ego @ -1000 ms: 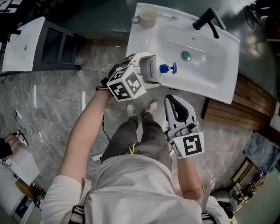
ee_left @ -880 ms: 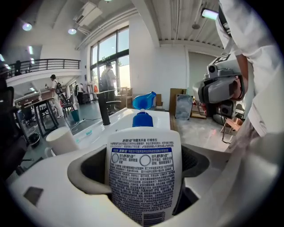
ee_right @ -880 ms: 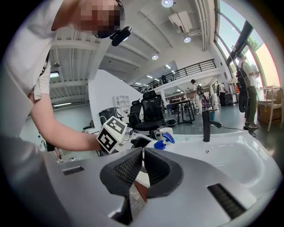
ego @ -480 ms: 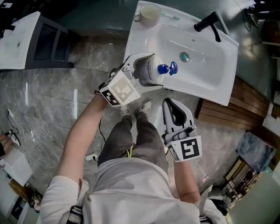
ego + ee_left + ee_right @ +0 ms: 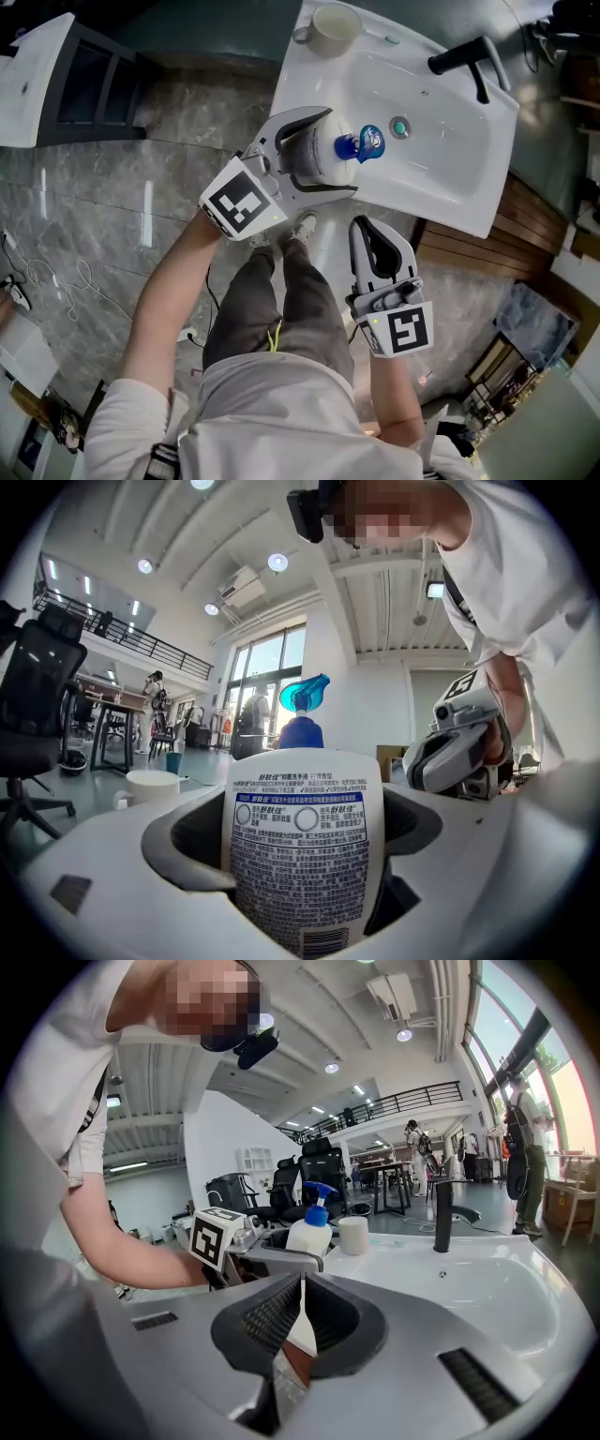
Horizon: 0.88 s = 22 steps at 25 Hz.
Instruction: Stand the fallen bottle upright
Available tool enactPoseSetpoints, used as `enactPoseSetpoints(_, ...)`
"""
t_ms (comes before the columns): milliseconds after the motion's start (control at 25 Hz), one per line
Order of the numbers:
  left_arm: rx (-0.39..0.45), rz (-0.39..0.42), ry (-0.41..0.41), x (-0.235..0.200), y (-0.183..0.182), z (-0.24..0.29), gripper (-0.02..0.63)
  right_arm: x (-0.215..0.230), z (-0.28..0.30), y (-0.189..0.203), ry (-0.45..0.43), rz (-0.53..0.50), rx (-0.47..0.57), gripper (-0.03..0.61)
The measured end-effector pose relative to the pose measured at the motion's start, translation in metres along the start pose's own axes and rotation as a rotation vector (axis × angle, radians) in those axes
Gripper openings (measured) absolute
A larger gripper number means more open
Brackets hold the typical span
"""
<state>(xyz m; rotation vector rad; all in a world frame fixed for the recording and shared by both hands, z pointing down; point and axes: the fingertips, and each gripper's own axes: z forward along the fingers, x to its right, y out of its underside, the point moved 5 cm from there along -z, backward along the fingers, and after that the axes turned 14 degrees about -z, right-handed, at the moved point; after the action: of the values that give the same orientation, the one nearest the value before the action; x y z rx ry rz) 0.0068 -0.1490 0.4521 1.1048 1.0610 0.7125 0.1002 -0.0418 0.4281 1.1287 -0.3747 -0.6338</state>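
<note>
A white pump bottle [image 5: 322,150] with a blue pump head [image 5: 362,143] is between the jaws of my left gripper [image 5: 339,150], over the front left rim of the white sink [image 5: 450,178]. The jaws stand wide and press on its body. The left gripper view has the bottle [image 5: 305,846] upright with its printed label facing the camera. From the right gripper view the bottle [image 5: 309,1230] also stands upright in the left gripper [image 5: 281,1249]; its base is hidden. My right gripper [image 5: 378,234] hangs before the sink, shut with nothing in it [image 5: 302,1321].
A white cup [image 5: 336,28] sits at the sink's far left corner, and a black faucet [image 5: 464,56] at the back right. The drain [image 5: 400,127] lies in the basin just past the bottle. Wooden slats [image 5: 534,225] are to the right, marble floor to the left.
My left gripper has risen a little and turned, bringing the bottle from lying sideways towards upright. The right gripper has shifted slightly and stays shut.
</note>
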Motion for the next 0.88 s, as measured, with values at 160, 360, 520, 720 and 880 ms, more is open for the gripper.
enactPoseSetpoints(160, 0.04, 0.003, 0.061, -0.007, -0.001, -0.004, 0.479, 0.004, 0.014, 0.0, 0.017, -0.01, -0.001, 0.041)
enactPoseSetpoints(360, 0.038, 0.025, 0.143, -0.012, 0.003, -0.006, 0.479, 0.006, 0.026, 0.002, 0.04, -0.001, -0.014, 0.041)
enactPoseSetpoints(520, 0.059, 0.003, 0.199, -0.022, 0.009, -0.017, 0.479, -0.002, 0.041, 0.004, 0.05, 0.007, -0.018, 0.041)
enactPoseSetpoints(720, 0.075, -0.017, 0.247, -0.023, 0.015, -0.017, 0.479, -0.002, 0.043, 0.008, 0.054, 0.017, -0.021, 0.041)
enactPoseSetpoints(880, 0.075, -0.024, 0.273, -0.026, 0.025, -0.016, 0.479, -0.003, 0.043, 0.015, 0.056, 0.026, -0.012, 0.041)
